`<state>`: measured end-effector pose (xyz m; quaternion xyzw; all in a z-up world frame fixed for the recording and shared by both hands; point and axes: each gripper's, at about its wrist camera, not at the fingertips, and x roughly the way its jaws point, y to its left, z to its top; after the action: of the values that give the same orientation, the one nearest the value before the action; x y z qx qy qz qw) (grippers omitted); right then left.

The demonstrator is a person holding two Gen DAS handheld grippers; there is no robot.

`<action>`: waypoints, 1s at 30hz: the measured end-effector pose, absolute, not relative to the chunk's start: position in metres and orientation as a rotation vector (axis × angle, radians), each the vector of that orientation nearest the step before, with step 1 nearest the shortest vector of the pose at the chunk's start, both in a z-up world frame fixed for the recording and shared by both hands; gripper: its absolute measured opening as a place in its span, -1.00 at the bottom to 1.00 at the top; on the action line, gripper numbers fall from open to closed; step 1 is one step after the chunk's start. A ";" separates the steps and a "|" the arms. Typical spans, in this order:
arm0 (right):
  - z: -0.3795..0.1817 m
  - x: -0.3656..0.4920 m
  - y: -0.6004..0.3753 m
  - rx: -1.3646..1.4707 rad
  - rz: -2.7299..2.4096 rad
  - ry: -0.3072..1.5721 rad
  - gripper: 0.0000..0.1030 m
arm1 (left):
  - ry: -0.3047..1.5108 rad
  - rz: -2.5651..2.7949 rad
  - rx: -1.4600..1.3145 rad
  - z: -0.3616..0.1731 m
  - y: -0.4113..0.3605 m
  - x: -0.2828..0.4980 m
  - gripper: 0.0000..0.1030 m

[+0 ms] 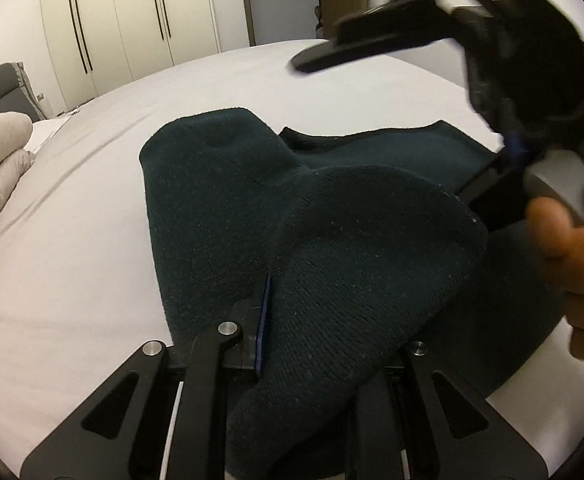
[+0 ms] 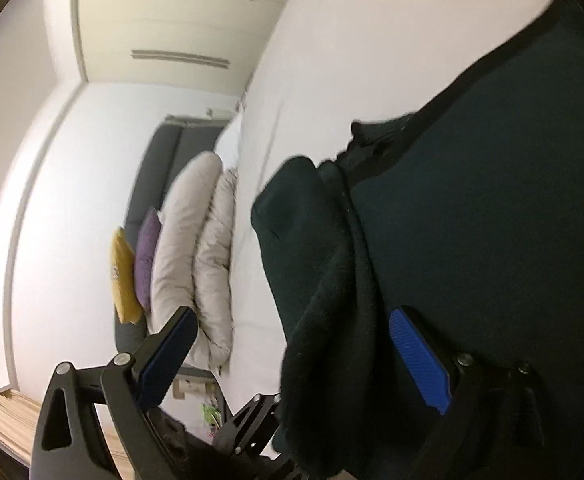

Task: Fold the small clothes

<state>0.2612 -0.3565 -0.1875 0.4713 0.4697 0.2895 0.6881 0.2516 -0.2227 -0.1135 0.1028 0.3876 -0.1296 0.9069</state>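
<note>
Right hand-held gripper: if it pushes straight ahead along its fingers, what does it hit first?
Probably the dark green garment: its bunched fold sits between the open fingers of the right hand-held gripper, just ahead. Beyond lies the white bedsheet. Depth is unclear in this tilted fisheye view.

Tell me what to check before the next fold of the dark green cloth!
1. Left hand-held gripper has the dark green garment: ok, a fold of cloth lies between its fingers.
2. Right hand-held gripper is open: ok, its blue pads are wide apart.
3. Right hand-held gripper has hold of cloth: not ok, it grips nothing yet.
4. Garment lies flat: not ok, it is bunched and lifted near the left hand-held gripper.
5. White bed sheet beside the garment has room: ok.
6. Far edge of the garment lies straight: cannot tell, partly hidden.
</note>
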 end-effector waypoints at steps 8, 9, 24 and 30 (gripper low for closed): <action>-0.186 0.300 -0.312 0.893 0.636 1.210 0.45 | 0.748 -0.297 0.149 -0.111 -0.203 0.237 -0.77; -0.185 0.303 -0.306 0.869 0.641 1.217 0.25 | 0.743 -0.302 0.160 -0.111 -0.203 0.237 -0.77; -0.143 0.250 -0.394 0.712 0.523 0.934 -0.70 | 0.697 -0.429 0.269 -0.091 -0.260 0.220 -0.79; -0.142 0.224 -0.476 0.782 0.450 0.848 -0.71 | 0.661 -0.526 0.349 -0.077 -0.330 0.207 -0.79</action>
<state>0.2244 -0.4764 -0.1422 0.3666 0.3972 0.2109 0.8144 0.2070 -0.3297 -0.0770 0.1682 0.3193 -0.2542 0.8973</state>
